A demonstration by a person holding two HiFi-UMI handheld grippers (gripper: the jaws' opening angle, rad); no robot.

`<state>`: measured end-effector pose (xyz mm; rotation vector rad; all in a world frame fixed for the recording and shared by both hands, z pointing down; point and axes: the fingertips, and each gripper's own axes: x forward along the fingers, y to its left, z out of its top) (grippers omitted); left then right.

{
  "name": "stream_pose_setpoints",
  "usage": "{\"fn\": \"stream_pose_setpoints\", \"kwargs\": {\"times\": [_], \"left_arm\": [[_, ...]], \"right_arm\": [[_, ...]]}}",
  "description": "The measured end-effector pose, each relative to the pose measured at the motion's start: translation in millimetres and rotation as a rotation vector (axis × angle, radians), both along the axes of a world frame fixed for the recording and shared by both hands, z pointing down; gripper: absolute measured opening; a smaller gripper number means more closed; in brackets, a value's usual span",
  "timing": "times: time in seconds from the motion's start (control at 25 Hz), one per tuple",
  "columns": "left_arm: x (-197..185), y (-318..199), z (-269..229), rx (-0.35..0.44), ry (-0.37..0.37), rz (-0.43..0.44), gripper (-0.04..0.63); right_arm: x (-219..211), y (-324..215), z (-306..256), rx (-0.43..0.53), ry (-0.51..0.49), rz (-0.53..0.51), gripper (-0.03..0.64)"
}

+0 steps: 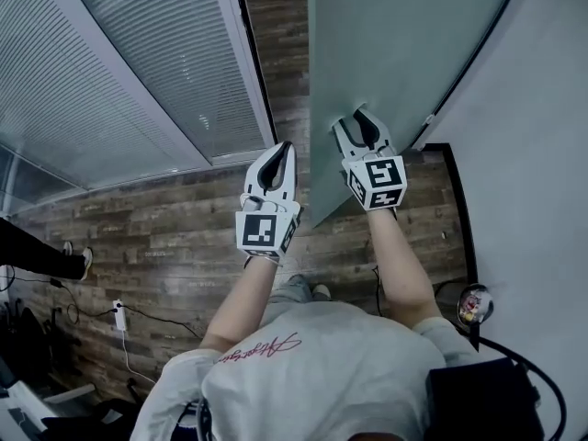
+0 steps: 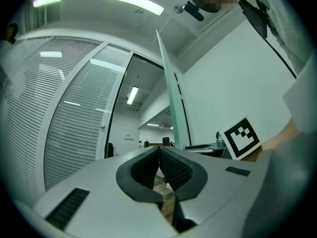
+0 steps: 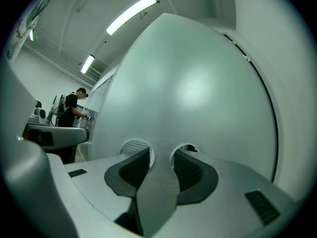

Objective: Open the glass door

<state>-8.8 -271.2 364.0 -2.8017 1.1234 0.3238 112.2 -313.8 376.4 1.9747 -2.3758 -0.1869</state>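
Observation:
The frosted glass door [image 1: 395, 44] stands ajar ahead of me, and its thin edge [image 2: 171, 93] shows in the left gripper view. My right gripper [image 1: 356, 122] is level at the door's face near that free edge. Its jaws are apart, their tips at or against the glass [image 3: 198, 83], with nothing held between them [image 3: 161, 155]. My left gripper [image 1: 280, 154] hangs in the doorway gap beside the door edge. It is shut, tips meeting [image 2: 158, 150], with nothing in it.
A curved glass wall with blinds [image 1: 119, 62] runs along the left, a white wall [image 1: 533, 154] along the right. Wood flooring [image 1: 184, 237] lies below. Someone's shoe [image 1: 78, 260] and a plug with cables [image 1: 118, 315] are at the left. A person in black [image 3: 72, 108] stands far off.

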Motion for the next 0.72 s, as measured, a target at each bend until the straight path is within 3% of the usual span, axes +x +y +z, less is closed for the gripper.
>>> {"fn": "stream_pose_setpoints", "kwargs": {"times": [0.24, 0.52, 0.72], "left_arm": [[21.7, 32.8, 2.4, -0.002, -0.008, 0.109, 0.017], [88.0, 101.8, 14.2, -0.026, -0.032, 0.293, 0.015], [128.9, 145.6, 10.5, 0.001, -0.031, 0.351, 0.017]], "right_arm": [[13.5, 57.5, -2.0, 0.002, 0.017, 0.020, 0.153], [63.4, 136.2, -7.1, 0.029, 0.030, 0.108, 0.153], [88.7, 182.4, -5.1, 0.014, 0.062, 0.127, 0.153]]}}
